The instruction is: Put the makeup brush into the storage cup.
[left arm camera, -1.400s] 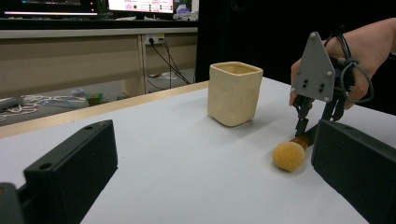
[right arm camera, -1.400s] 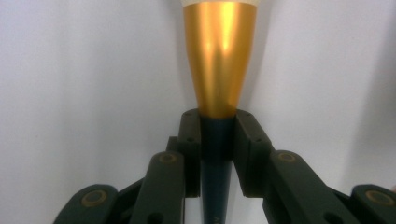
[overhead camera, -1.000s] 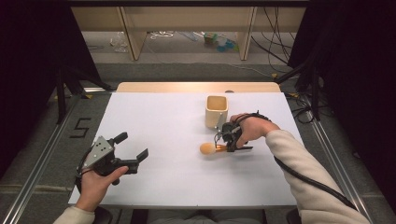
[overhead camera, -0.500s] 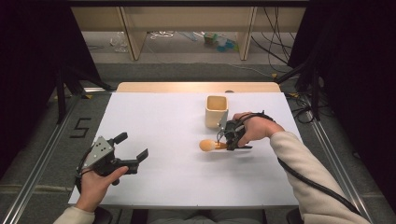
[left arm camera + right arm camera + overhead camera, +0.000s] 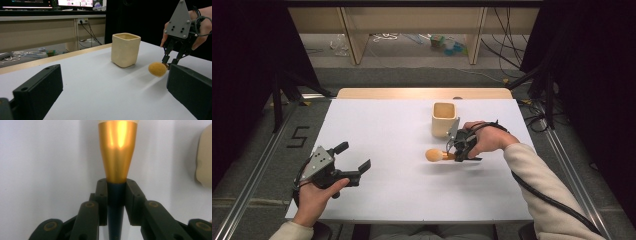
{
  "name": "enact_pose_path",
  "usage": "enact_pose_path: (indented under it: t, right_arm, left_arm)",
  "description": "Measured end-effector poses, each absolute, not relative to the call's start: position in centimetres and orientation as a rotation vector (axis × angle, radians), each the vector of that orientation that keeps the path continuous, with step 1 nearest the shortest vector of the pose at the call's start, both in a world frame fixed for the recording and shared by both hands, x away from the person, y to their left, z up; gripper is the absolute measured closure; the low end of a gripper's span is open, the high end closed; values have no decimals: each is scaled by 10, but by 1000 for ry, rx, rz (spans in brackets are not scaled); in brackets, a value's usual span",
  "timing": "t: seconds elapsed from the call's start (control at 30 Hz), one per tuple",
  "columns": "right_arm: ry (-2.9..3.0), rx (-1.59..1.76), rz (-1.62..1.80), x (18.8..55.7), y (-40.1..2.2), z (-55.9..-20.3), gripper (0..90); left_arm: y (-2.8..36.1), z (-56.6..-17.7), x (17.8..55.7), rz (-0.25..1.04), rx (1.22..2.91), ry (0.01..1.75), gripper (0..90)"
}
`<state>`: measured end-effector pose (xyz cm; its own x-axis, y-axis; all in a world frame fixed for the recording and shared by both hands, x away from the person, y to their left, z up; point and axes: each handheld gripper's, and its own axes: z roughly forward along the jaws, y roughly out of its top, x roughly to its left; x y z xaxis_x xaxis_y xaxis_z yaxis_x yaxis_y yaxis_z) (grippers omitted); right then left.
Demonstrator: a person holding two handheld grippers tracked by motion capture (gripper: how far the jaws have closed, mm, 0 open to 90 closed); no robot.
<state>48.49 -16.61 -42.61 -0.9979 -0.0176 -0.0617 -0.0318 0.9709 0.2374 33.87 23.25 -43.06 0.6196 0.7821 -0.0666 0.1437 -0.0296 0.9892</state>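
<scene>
My right gripper [image 5: 455, 152] is shut on the dark handle of a brush [image 5: 115, 202], just behind its gold ferrule [image 5: 117, 150]. The brush's round tan head [image 5: 433, 155] points left and hangs just above the white table [image 5: 387, 130], with a soft shadow under it. The head [image 5: 157, 69] also shows in the left gripper view, below the right gripper [image 5: 170, 62]. A cream square cup [image 5: 444, 119] stands upright just behind the right hand. My left gripper [image 5: 354, 155] rests open near the front left of the table, nothing between its jaws.
The cup [image 5: 125, 50] is open-topped, and its edge [image 5: 203, 157] shows at the right of the right gripper view. A wooden strip [image 5: 422, 93] borders the table's far edge. Beyond it are shelf legs and cables on the floor.
The right hand with the brush has shifted only slightly, the brush head a touch higher in the picture. The left gripper has stayed put.
</scene>
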Motion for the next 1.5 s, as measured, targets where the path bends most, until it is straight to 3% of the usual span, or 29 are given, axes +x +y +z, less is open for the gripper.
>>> enact_pose_path:
  t: [1.5]
  right_arm:
    - [2930, 105, 720, 477, -189, -414, 751]
  left_arm:
    - [232, -431, 339, 610, 1544, 805, 0]
